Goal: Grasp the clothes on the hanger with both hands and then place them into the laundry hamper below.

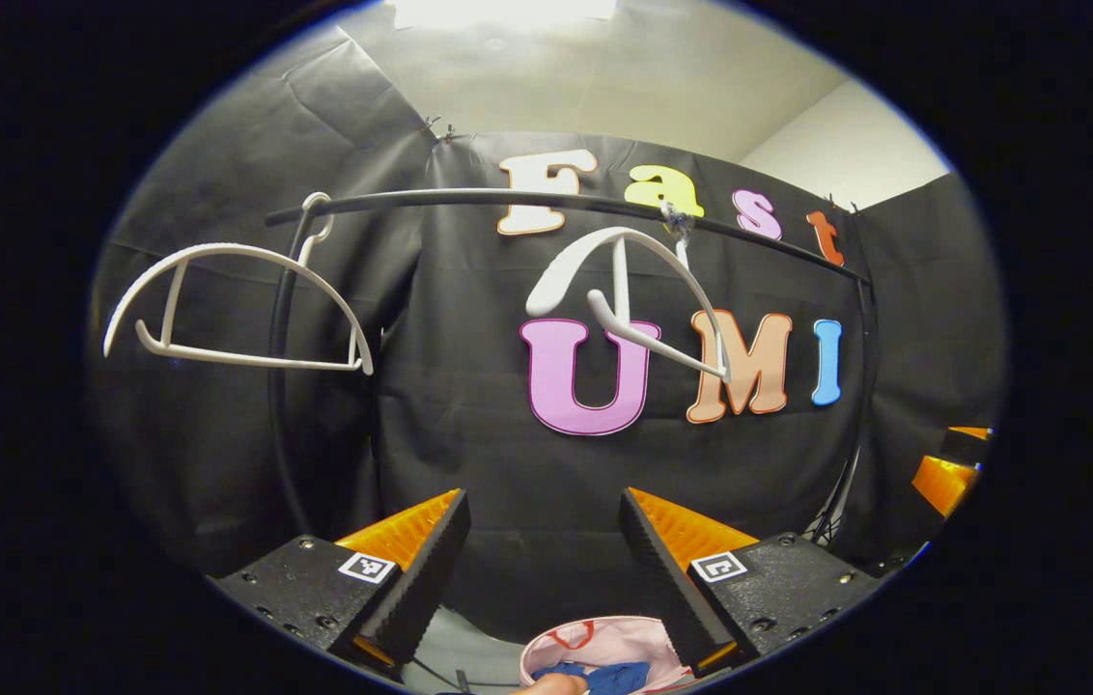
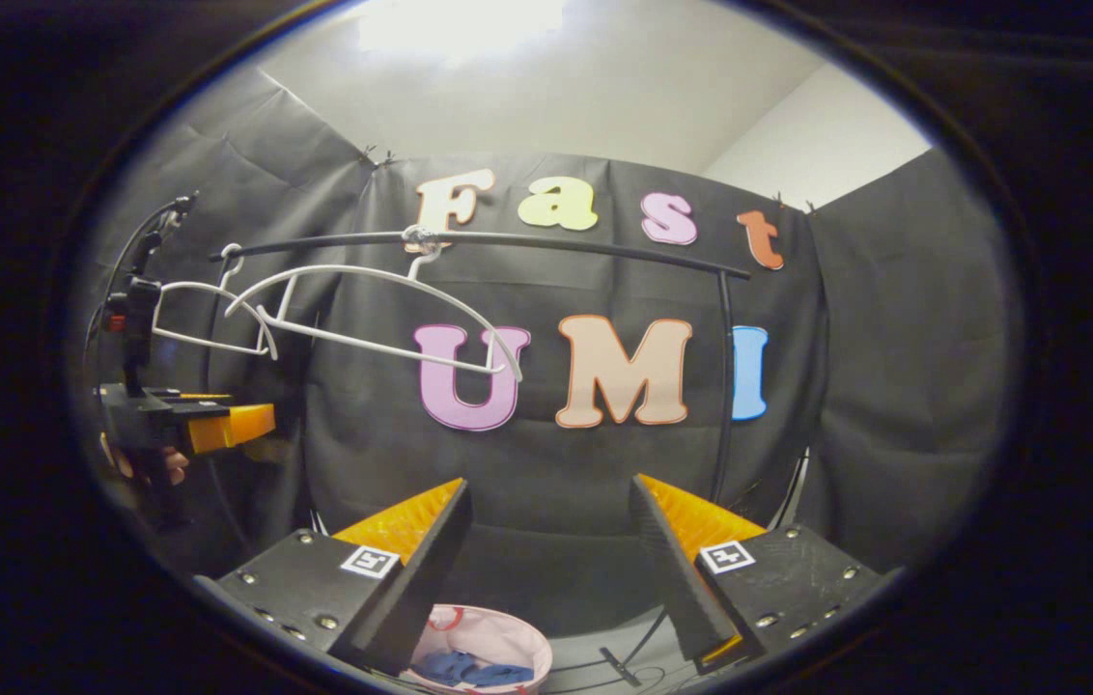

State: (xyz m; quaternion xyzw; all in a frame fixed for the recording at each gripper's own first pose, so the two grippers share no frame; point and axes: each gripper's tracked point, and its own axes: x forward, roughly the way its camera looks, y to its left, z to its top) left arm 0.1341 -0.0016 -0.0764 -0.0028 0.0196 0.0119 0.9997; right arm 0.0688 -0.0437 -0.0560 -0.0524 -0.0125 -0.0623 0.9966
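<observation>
Two bare white hangers hang on the black rail; no garment is on them. Below, the pink laundry hamper holds blue clothes. My left gripper is open and empty, raised above the hamper and facing the rail. My right gripper is open too, with nothing between its fingers, and the hamper with the blue clothes lies under it. The right gripper view has the left gripper at its left, held by a hand, beneath the hangers.
The rail's curved black uprights stand at both ends of the rack. The right gripper sits at the far right edge of the left gripper view. A thin cable lies on the floor beside the hamper.
</observation>
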